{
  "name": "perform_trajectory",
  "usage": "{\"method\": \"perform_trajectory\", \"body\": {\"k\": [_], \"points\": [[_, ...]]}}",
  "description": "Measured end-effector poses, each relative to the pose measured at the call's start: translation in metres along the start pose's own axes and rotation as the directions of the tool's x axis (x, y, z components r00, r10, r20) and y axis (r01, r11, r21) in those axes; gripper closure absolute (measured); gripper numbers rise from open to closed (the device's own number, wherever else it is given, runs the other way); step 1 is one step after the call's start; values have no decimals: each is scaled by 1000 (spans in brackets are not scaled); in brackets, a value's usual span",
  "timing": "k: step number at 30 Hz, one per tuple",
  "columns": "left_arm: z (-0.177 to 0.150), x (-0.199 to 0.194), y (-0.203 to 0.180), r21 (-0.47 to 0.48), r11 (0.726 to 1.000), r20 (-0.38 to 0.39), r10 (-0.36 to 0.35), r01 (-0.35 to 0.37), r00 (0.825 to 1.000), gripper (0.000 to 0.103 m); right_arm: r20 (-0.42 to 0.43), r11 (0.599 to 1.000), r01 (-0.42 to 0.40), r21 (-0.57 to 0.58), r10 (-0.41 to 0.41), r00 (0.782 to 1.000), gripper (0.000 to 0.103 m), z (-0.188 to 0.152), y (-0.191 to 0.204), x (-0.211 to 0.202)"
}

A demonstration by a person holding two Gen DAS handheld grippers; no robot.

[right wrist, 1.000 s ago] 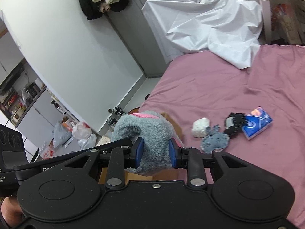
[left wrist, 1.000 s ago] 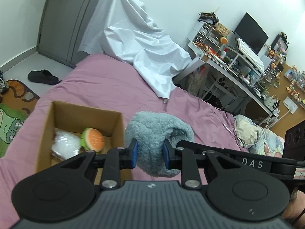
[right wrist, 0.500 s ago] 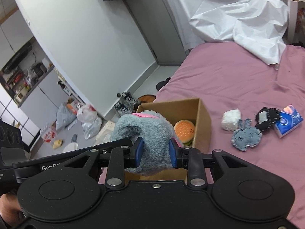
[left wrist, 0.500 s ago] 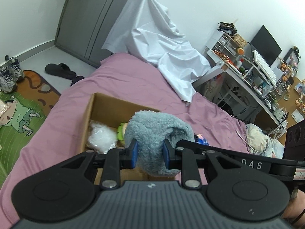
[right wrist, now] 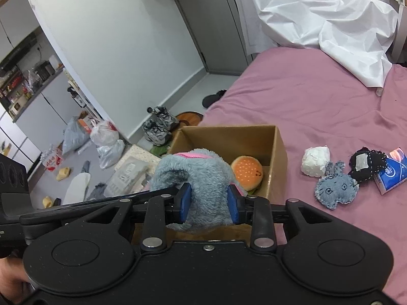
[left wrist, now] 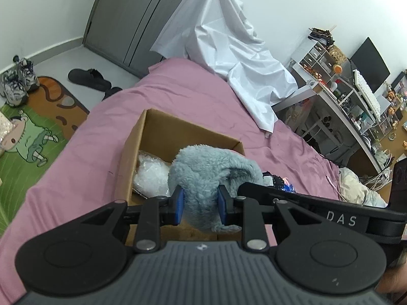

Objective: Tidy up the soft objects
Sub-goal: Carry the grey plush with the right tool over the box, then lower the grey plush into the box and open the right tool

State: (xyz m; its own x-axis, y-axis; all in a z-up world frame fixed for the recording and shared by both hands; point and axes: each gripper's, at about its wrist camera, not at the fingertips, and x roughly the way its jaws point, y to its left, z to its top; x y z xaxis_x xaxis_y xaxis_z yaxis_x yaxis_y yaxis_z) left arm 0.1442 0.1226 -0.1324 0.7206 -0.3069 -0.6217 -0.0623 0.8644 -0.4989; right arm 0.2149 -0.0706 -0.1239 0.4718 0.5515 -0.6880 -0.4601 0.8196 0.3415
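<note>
A fluffy grey plush [left wrist: 211,167] with a pink trim hangs over the open cardboard box [left wrist: 162,129] on the pink bed. Both grippers hold it. My left gripper [left wrist: 200,200] is shut on its lower part. In the right wrist view my right gripper [right wrist: 209,200] pinches the same plush [right wrist: 193,170]; its jaws are opening slightly, with the pads still on the fur. Inside the box [right wrist: 278,157] lie a burger toy [right wrist: 246,172] and a white crinkly bag [left wrist: 151,175]. The plush hides the burger in the left wrist view.
On the bed, right of the box, lie a white soft ball [right wrist: 315,161], a denim rabbit [right wrist: 335,189], a black patch toy [right wrist: 366,164] and a blue tissue pack [right wrist: 391,172]. A white sheet [left wrist: 241,58] drapes the far end. Shoes [right wrist: 159,127] and bags [right wrist: 106,139] sit on the floor.
Both grippers carried the grey plush leftward and down, from beside the box to above its opening. The box now appears closer and more central in both views.
</note>
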Motion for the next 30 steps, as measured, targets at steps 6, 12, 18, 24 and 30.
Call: {"method": "perform_trajectory", "body": {"k": [6,12,18,24,30], "points": [[0,19,1,-16,1000,-32,6,-6,999,77,-27,999,38,14,-37,999,69,2,-8,8],[-5,37,3,-32,998,-82,50,-53,995,77,-39,999,47,21,-46,998,59,0,-12,12],[-7,41,0,-14,996,-90,88,-90,992,77,-19,997,29,73,-28,999,46,0,-24,-5],[-2,32,-12,16,991,-71,131,-130,989,67,5,993,27,113,-28,1000,28,-3,-37,-21],[-1,15,-34,71,980,-4,185,-184,983,35,32,987,30,158,-35,999,10,-7,-54,-38]]}}
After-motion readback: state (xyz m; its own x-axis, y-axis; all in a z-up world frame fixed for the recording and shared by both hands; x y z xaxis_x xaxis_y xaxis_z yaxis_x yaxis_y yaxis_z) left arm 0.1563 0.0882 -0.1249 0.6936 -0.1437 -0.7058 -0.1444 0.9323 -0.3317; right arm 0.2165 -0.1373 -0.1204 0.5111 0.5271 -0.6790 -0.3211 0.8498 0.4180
